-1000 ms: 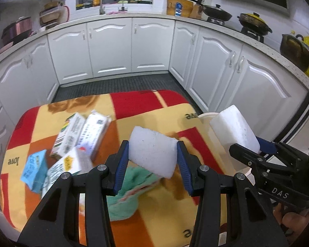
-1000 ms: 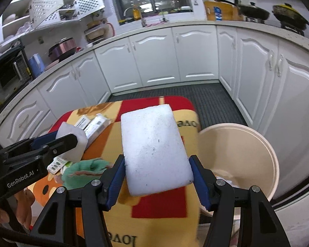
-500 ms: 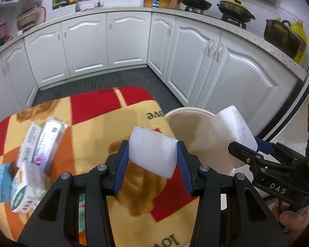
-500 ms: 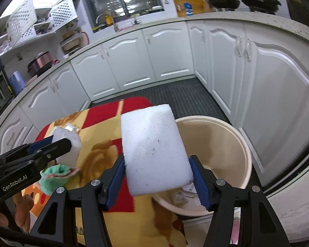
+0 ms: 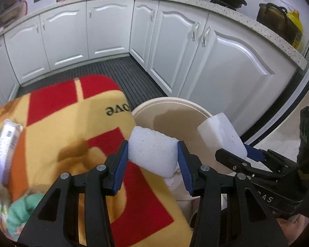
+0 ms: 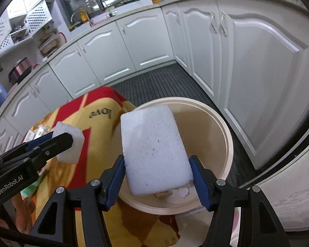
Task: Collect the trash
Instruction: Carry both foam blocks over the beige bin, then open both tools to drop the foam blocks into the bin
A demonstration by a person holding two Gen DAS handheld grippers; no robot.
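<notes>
My left gripper (image 5: 153,162) is shut on a small white foam block (image 5: 152,152) and holds it over the table's right edge, beside the cream bin (image 5: 171,105). My right gripper (image 6: 157,177) is shut on a larger white foam slab (image 6: 154,152) and holds it above the cream bin (image 6: 226,144), which has white scraps at its bottom. Each gripper shows in the other's view: the right one with its slab (image 5: 222,138), the left one with its block (image 6: 69,144).
The table wears a red, yellow and orange cloth (image 5: 72,127). Cartons (image 5: 4,144) and a green cloth (image 5: 20,212) lie at its left. White kitchen cabinets (image 5: 216,61) curve around close behind the bin, over a dark ribbed floor (image 5: 123,70).
Both grippers have swung right with their foam pieces, from over the table to the bin. The cartons have slid to the left edge of the left wrist view.
</notes>
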